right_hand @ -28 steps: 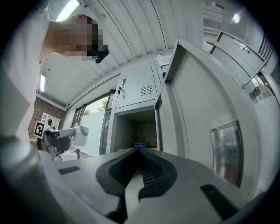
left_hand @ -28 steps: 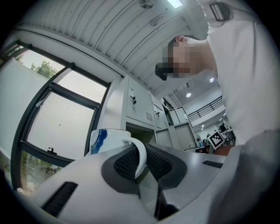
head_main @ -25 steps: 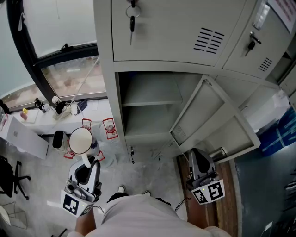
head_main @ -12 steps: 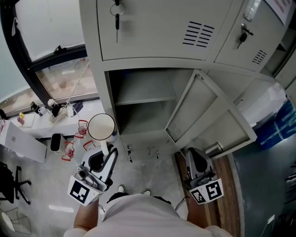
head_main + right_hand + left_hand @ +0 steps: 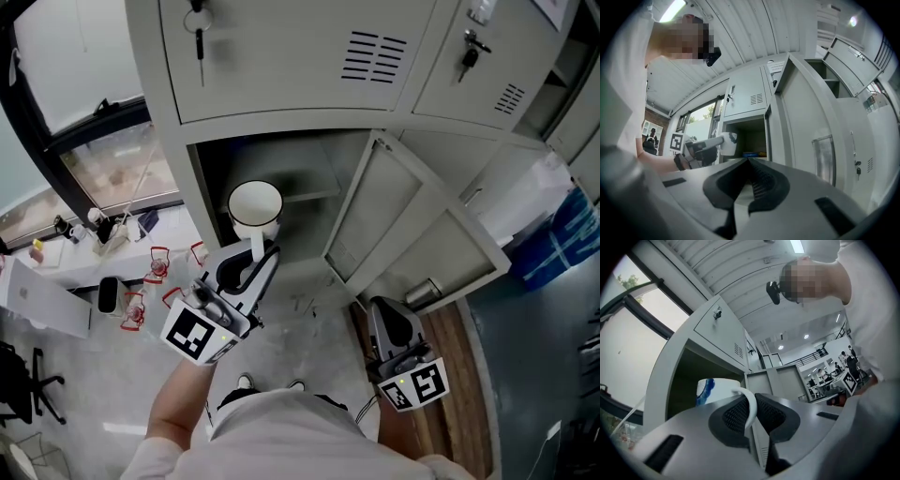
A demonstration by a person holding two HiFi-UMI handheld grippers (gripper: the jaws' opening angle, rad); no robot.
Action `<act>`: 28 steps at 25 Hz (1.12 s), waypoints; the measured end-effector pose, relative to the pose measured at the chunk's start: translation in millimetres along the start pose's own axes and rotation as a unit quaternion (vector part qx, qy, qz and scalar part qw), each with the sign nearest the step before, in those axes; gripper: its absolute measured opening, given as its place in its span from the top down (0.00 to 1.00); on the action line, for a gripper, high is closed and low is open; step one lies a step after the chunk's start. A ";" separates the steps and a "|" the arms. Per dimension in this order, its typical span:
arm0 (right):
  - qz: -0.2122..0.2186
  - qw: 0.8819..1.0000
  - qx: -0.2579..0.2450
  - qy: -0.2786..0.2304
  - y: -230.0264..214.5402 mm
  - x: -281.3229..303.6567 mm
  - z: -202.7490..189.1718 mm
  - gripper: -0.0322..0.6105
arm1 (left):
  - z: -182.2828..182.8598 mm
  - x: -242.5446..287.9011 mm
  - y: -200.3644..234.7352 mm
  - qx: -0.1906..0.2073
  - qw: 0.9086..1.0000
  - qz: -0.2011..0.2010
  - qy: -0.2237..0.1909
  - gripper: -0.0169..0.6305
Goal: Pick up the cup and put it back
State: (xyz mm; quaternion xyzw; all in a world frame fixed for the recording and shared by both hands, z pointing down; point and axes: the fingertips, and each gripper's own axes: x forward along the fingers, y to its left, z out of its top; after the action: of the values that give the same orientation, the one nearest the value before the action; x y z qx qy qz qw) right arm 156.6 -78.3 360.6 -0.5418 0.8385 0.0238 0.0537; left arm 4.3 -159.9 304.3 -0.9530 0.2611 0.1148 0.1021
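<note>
Closest to you, your right gripper [image 5: 391, 315] hangs low beside the swung-out locker door [image 5: 412, 234], and its jaws are pressed together with nothing between them. Further out and higher, your left gripper [image 5: 254, 259] has its jaws clamped on the thin looped handle [image 5: 749, 405] of the cup [image 5: 255, 208]; the ribbed pads press on the loop from both sides. The cup is in the air, resting on nothing, right at the mouth of the open compartment [image 5: 220, 173] on its left side. It is white with a blue marking on its outer wall, which shows in the left gripper view. From your head view you look down into its round opening, and the inside is plain white with nothing in it. Behind the cup, the compartment is dark grey with a shelf [image 5: 314, 194] across its upper part, and that shelf looks bare. In the right gripper view, a low blue and yellow item [image 5: 753, 153] lies at the bottom of the compartment toward the back; you cannot tell what it is. Above the opening, a key [image 5: 198, 39] hangs from the closed upper door [image 5: 281, 56]. Off to the left, beyond the locker, is a window [image 5: 103, 159].
</note>
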 end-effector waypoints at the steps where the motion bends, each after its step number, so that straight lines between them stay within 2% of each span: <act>1: 0.000 1.000 0.000 0.000 -0.3 -0.4 0.1 0.92 | -3.0 8.1 3.6 0.000 1.000 0.002 0.004 0.89; 11: -0.002 1.000 -0.002 0.002 -3.0 -3.8 -0.4 0.92 | -39.0 64.6 46.9 -0.001 0.999 0.041 0.036 0.89; 17: -0.004 1.000 -0.002 0.003 -6.9 -3.6 0.6 0.92 | -47.4 77.3 61.4 -0.036 0.997 0.051 0.040 0.89; 23: -0.003 1.000 0.001 0.004 -9.2 -0.6 -3.0 0.92 | -51.9 90.0 69.0 -0.065 0.996 0.046 0.051 0.89; 28: 0.000 1.000 0.004 0.002 -7.7 1.5 -3.6 0.92 | -59.0 96.2 81.4 -0.100 0.990 0.067 0.070 0.89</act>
State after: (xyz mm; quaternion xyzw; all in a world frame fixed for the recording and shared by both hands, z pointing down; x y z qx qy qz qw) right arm 162.8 -83.2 364.2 -0.5417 0.8386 0.0189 0.0540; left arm 52.2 -289.2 323.4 -0.9445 0.3180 0.0801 -0.0205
